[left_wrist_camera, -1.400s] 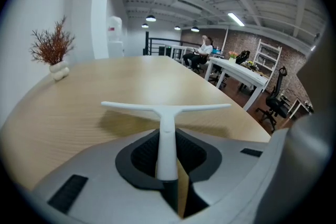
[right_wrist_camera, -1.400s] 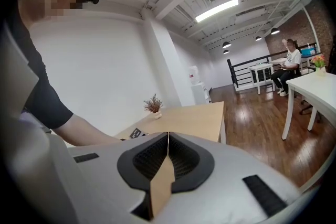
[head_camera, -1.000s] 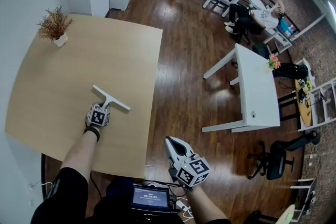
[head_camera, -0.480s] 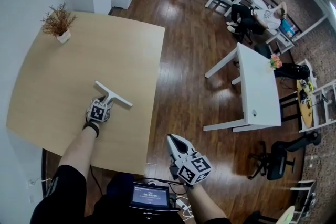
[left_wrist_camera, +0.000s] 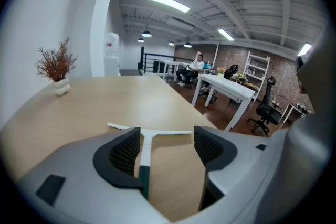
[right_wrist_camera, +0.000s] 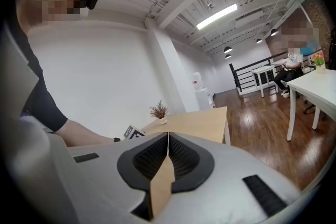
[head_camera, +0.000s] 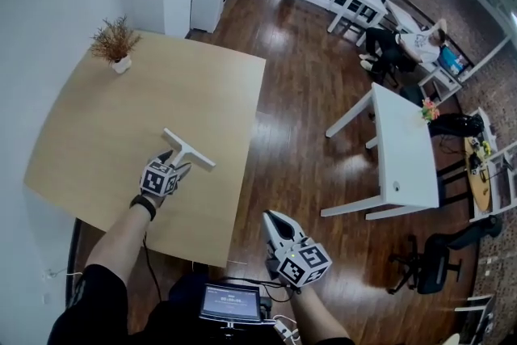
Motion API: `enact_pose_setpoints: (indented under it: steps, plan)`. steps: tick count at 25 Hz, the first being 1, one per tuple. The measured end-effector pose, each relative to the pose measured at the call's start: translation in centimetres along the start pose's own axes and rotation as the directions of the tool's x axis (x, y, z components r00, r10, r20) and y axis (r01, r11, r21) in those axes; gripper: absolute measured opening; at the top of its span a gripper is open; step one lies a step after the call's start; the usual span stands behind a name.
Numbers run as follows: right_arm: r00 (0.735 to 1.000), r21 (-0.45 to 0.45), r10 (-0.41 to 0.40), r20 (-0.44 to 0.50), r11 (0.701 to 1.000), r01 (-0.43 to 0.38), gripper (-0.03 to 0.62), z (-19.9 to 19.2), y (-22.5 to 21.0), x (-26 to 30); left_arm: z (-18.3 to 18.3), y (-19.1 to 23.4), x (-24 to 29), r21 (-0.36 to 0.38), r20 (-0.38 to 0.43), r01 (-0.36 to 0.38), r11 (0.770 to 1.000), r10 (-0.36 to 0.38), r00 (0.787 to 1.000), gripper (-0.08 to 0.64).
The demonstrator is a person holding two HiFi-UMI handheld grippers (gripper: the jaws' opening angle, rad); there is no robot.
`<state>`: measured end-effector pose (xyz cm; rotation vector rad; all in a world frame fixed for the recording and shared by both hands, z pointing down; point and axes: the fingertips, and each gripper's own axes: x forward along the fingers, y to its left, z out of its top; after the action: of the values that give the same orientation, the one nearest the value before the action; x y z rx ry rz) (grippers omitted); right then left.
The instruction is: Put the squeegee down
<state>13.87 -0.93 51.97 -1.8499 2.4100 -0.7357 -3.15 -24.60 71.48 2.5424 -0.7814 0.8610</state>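
The white squeegee (head_camera: pixel 189 150) lies flat on the wooden table (head_camera: pixel 89 141), blade away from me and dark-ended handle toward my left gripper (head_camera: pixel 176 169). In the left gripper view the handle of the squeegee (left_wrist_camera: pixel 145 147) runs back between the jaws close to the left pad (left_wrist_camera: pixel 126 150), which does not press on it. The left gripper (left_wrist_camera: pixel 167 139) has its jaws opening and wide apart. My right gripper (head_camera: pixel 275 220) hangs off the table's near corner over the floor. The right gripper (right_wrist_camera: pixel 168 137) is shut, pads together, nothing between them.
A small potted dry plant (head_camera: pixel 115 44) stands at the table's far left corner. A white table (head_camera: pixel 402 148) is off to the right over the wood floor, with a seated person (head_camera: pixel 404 44) far behind it. A tablet (head_camera: pixel 233 304) sits at my waist.
The left gripper's jaws have come apart and let go of the squeegee's handle, and the gripper has drawn back and lifted a little. The squeegee stays on the table.
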Motion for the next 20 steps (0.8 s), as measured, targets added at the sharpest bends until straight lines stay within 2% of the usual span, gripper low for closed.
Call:
enact_pose_setpoints:
  steps: [3,7,16,20]
  plan:
    - [1.000,-0.010,0.018,0.005,1.000,-0.018,0.026,-0.1,-0.7,1.3,1.0,-0.2,-0.6,0.046,0.021,0.033,0.998,-0.034,0.999,0.327]
    - [0.999,-0.016,0.029,0.017,0.999,-0.029,0.026,-0.2,-1.9,2.8,2.0,1.0,-1.3,0.083,0.051,0.016,0.996,-0.020,0.998,0.326]
    - [0.997,-0.025,0.049,0.059,0.999,-0.048,0.026,0.2,-3.4,6.3,2.9,2.2,-3.3,0.015,0.137,0.053,0.998,-0.054,0.989,0.325]
    - [0.996,-0.052,0.074,0.059,0.996,-0.071,0.026,0.5,-3.7,8.0,3.6,2.3,-4.8,-0.008,0.196,0.031,0.999,-0.029,0.980,0.325]
